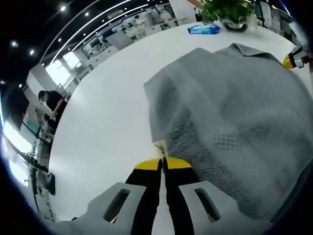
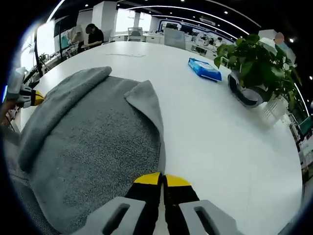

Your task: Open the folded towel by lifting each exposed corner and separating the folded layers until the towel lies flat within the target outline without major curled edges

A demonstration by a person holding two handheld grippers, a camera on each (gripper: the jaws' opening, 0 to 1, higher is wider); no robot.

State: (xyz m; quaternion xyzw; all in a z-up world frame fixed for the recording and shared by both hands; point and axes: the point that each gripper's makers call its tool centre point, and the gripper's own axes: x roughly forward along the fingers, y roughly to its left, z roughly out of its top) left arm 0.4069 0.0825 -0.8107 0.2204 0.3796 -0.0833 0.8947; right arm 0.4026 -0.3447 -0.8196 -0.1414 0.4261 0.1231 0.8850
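White tabletop (image 1: 107, 112) is stretching away under both my tongs, smooth and slightly glossy, with an open office of desks and ceiling light strips beyond it. In the left gripper view the grey towel (image 1: 234, 112) is filling the right half of the frame, and I am pinching its near corner with the left gripper (image 1: 163, 161), the yellow-tipped jaws pressed together on a thin lip of cloth at lower centre. In the right gripper view the towel (image 2: 93, 147) is lying across the left and centre of the frame, and the right gripper (image 2: 163, 178) is clenched on its edge at bottom centre, jaws meeting with fabric between them.

I judge I am mid-unfold: both tongs are gripping opposite sides, and one flap is folded over near upper centre of the right gripper view, with a thick rolled edge along the upper left. Next I would need to draw the two sides apart, low and evenly, so the layers slide open without bunching.

Its terry pile is looking coarse and nubbly, with a woven diamond band near my left jaws. A blue packet (image 2: 204, 68) and a potted plant (image 2: 254, 63) are sitting at upper right, well apart from the cloth.
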